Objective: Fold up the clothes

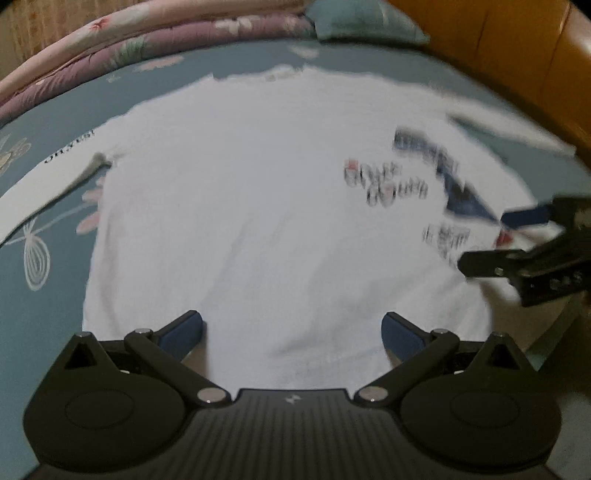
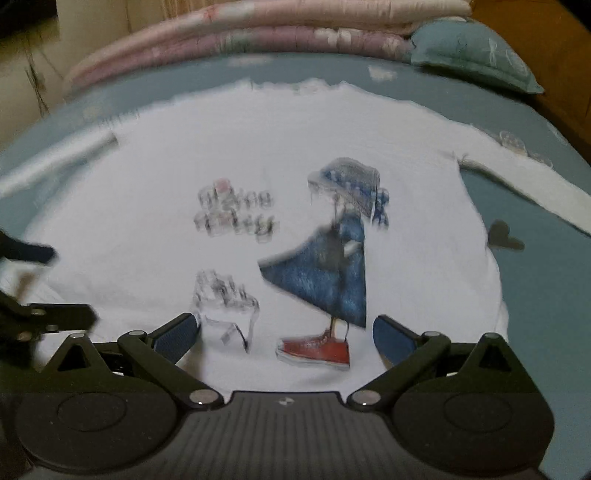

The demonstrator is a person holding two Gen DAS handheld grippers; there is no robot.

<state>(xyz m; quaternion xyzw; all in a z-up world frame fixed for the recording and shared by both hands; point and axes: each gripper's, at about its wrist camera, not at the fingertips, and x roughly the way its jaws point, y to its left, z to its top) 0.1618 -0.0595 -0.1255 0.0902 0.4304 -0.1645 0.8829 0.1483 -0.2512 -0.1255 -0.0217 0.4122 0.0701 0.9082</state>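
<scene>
A bed with a teal flowered sheet (image 2: 535, 302) fills both views, with folded pink quilts (image 2: 258, 33) and a teal pillow (image 2: 472, 51) along its far edge and a wooden board (image 1: 498, 48) at the right. On the sheet a white shirt (image 1: 258, 206) lies spread flat, print side up, its hem nearest the cameras and its collar toward the quilts, so its long axis runs straight away from both grippers. The printed figure (image 2: 332, 273) in a blue dress and red shoe stands on the shirt's right half, with blurred lettering beside it. One sleeve (image 1: 48, 184) stretches out to the left and the other sleeve (image 2: 528, 184) to the right, each lying on the sheet. The left gripper (image 1: 291, 332) hovers over the hem at the plain left half, jaws wide apart and holding nothing; the right gripper (image 2: 286, 332) hovers over the hem at the printed half, jaws likewise spread and empty. Each sleeve lies outward from its own gripper, so the left one looks nearer the left sleeve and the right one nearer the right; both views are blurred, so whether the pads touch cloth cannot be told
</scene>
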